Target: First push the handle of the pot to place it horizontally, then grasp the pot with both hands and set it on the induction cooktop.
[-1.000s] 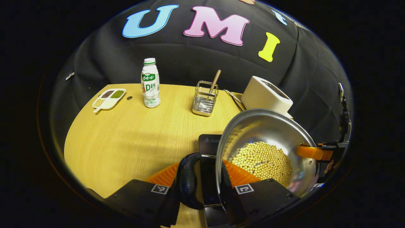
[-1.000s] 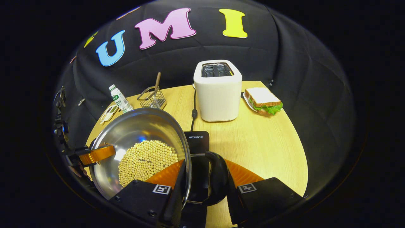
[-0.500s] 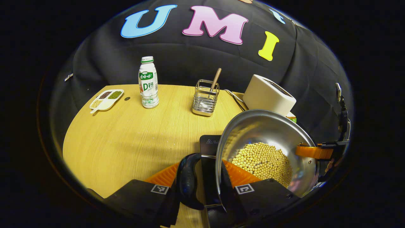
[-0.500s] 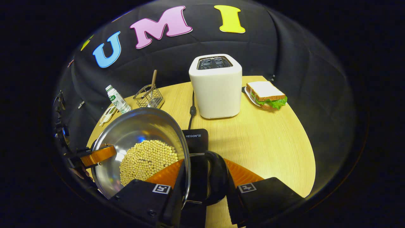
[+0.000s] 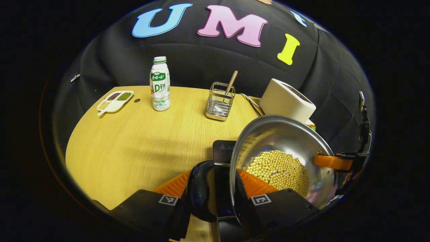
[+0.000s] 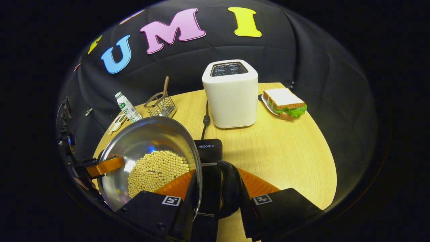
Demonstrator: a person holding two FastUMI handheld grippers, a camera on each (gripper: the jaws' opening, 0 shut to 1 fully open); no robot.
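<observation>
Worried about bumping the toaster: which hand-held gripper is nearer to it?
Right. The right hand-held gripper holds the pot handle on the toaster side; the left hand-held gripper grips the opposite handle, farther off.

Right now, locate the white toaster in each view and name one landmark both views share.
Left gripper view: the toaster sits at upper right, behind the pot rim.
Right gripper view: the toaster stands upright at top centre, left of the sandwich.
Shared landmark: the wire basket holding a wooden-handled utensil.
</observation>
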